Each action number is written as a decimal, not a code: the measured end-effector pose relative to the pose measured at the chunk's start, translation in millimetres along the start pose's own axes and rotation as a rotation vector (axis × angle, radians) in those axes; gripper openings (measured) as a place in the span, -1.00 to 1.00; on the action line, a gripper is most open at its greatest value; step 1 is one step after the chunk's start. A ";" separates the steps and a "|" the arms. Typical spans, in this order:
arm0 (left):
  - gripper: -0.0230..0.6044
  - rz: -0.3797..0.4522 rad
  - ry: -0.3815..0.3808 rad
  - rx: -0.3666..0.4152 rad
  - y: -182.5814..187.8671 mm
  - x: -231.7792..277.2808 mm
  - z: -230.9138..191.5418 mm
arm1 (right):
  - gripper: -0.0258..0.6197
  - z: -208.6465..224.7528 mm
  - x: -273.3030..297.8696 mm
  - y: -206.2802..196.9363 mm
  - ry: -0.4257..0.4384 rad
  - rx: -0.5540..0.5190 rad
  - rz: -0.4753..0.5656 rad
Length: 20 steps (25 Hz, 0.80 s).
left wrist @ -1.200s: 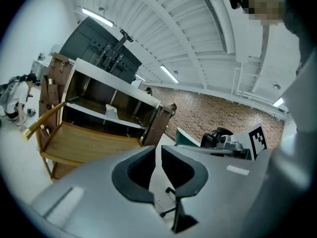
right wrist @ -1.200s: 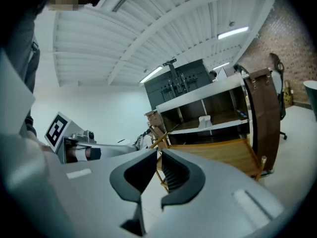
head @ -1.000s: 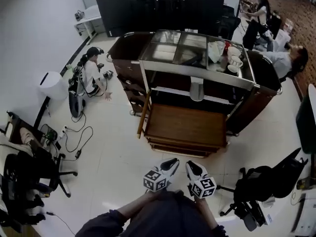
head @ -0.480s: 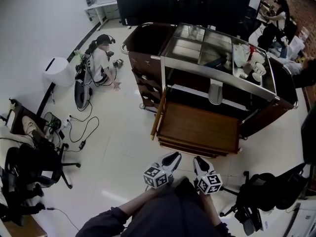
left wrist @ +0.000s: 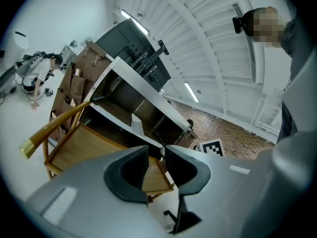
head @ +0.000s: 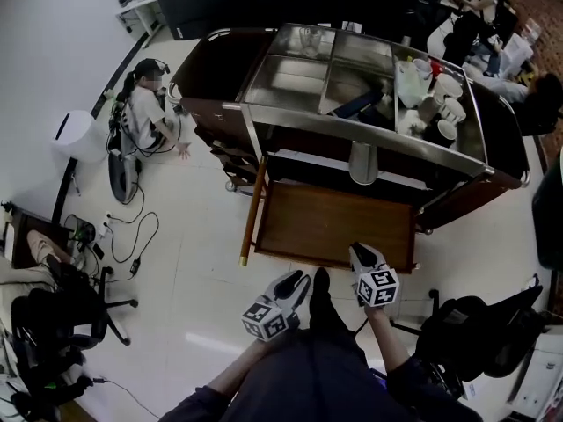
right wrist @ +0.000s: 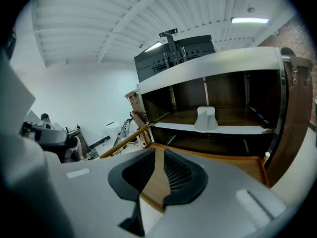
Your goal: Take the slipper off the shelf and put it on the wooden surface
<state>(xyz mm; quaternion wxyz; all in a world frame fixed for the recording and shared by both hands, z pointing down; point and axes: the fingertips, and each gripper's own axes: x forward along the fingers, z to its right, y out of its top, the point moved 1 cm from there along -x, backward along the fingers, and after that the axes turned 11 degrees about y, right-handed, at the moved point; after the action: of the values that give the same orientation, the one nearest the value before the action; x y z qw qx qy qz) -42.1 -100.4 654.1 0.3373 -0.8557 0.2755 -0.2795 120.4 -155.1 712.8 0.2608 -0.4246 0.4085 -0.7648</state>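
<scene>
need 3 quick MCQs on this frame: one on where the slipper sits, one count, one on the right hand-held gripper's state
1. Where is the pale grey slipper?
A. on the floor
B. on the white-edged shelf
C. on an office chair

2. How many slippers lie on that shelf?
A. one
B. two
C. three

3. The right hand-held gripper is:
A. shut on the slipper
B. shut on a cup
C. open, with nothing between its jaws

Answers:
1 B: the head view shows it at the shelf's front edge, above the brown wooden pull-out surface.
2 A: only one slipper shows there in the head view and the right gripper view.
3 C: the right gripper view shows a gap between the jaws, with only the wood visible through it.
</scene>
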 end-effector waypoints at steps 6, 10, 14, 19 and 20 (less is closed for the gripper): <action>-0.46 0.022 0.018 0.011 38.2 78.1 13.4 | -0.71 131.5 61.4 56.4 -0.072 -0.034 -0.024; -0.41 0.025 0.041 0.019 58.3 118.2 19.2 | -0.62 195.5 109.8 92.2 -0.113 -0.080 -0.049; -0.40 0.051 0.098 -0.007 72.9 130.7 12.1 | -0.44 237.8 150.6 113.0 -0.122 -0.115 -0.075; -0.40 0.082 0.190 -0.039 78.0 121.6 -15.2 | -0.45 275.0 188.4 113.7 -0.163 -0.117 -0.140; -0.40 0.091 0.205 -0.041 79.0 117.4 -19.7 | -0.52 277.9 192.9 111.7 -0.174 -0.117 -0.149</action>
<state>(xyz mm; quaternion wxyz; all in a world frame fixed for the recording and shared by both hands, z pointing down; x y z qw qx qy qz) 3.7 -235.3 642.8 0.3021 -0.8159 0.3527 -0.3444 268.8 -470.3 787.5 0.2123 -0.5329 0.3956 -0.7172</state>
